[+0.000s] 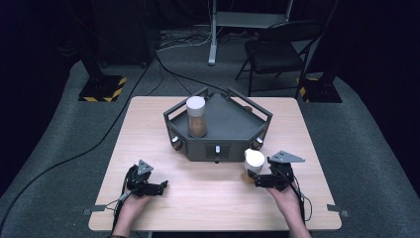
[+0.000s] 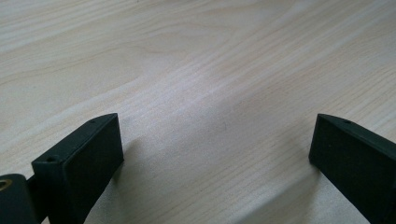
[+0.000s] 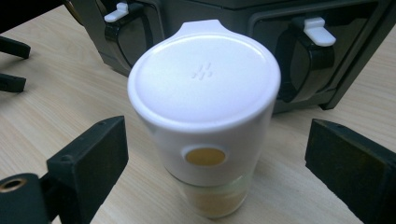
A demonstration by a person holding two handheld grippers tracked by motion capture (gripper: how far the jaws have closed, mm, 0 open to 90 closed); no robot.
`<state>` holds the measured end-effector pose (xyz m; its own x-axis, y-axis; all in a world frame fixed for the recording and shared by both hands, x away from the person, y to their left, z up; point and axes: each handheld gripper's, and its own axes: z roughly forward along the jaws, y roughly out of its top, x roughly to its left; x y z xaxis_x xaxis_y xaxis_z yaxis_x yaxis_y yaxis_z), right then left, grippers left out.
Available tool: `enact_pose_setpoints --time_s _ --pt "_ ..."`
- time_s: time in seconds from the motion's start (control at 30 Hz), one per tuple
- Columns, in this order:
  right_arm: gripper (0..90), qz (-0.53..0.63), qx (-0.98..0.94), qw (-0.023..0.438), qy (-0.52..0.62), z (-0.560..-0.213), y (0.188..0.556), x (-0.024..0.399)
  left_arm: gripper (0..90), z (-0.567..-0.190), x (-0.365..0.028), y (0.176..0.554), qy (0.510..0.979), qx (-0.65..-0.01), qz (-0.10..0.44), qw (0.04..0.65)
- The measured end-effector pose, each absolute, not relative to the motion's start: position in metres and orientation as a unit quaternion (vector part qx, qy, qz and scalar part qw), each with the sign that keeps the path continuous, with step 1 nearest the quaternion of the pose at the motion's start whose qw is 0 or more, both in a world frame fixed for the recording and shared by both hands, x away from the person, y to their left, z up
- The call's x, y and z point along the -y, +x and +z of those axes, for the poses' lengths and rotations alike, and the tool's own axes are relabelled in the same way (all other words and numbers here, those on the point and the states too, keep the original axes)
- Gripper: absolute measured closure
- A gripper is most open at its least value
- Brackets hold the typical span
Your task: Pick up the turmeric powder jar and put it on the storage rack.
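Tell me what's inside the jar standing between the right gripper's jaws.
The jar shows a tan-brown filling through its clear lower part and through a small oval window in the white cap. That cap hides the upper part, so the fill level is unclear.

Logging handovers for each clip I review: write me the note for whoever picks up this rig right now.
Left gripper: open, nothing between its jaws, low over the bare wooden table.
Right gripper: open, its jaws either side of the white-lidded spice jar without touching it; the jar stands upright on the table just in front of the dark tray stand.
Done: a second white-capped jar with brown contents already stands on the stand's deck.
Left, probably: close on the near jar, lift it and set it on the stand too.
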<state>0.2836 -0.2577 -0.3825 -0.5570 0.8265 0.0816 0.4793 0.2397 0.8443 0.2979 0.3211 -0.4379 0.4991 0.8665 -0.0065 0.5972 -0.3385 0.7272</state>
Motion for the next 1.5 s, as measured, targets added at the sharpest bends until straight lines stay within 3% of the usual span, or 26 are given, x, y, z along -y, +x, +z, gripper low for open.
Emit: enact_pose_setpoints --time_s 0.43,0.67,1.5 --pt "12.4 0.441 -0.762 0.208 0.427 -0.388 0.293 0.246 2.5 -0.438 -0.321 0.298 0.795 -0.46 0.195 0.344" --pt "28.3 0.434 -0.776 0.211 0.407 -0.388 0.298 0.239 2.4 -0.438 -0.321 0.298 0.795 -0.46 0.195 0.344" --pt "29.3 0.436 -0.774 0.219 0.404 -0.357 0.295 0.242 2.4 -0.438 -0.321 0.298 0.795 -0.46 0.195 0.344"
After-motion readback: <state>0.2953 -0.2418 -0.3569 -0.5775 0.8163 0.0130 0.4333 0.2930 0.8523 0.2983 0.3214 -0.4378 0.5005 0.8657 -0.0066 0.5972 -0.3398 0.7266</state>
